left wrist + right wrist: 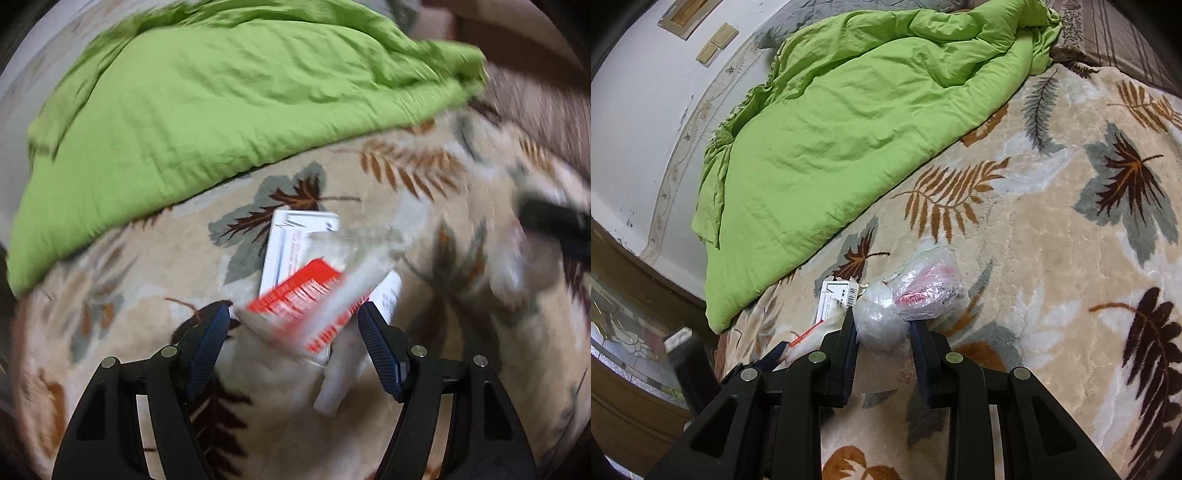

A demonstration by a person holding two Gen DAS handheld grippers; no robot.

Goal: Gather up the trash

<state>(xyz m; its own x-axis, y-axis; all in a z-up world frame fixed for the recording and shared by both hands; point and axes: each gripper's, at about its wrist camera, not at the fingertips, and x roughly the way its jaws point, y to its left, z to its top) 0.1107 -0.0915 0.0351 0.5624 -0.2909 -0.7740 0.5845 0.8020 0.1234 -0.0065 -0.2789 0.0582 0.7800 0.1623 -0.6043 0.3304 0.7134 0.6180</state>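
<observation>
In the left wrist view a white box (pixel 295 243) lies on the leaf-patterned blanket (pixel 406 177), with a red-and-white printed wrapper (pixel 306 302) blurred over its near end. My left gripper (pixel 293 317) is open, its jaws on either side of the wrapper, not touching it. In the right wrist view my right gripper (pixel 882 336) is shut on a crumpled clear plastic bag (pixel 881 321); a second clear bag with pink contents (pixel 929 290) hangs onto it. The white box (pixel 833 299) and the left gripper's blue fingertip (pixel 775 354) show at left.
A rumpled green duvet (pixel 849 129) covers the far left half of the bed, against a white wall (pixel 631 122). The bed's left edge drops to a wooden frame and a black object (pixel 690 365). The right gripper shows blurred at the right edge (pixel 554 221).
</observation>
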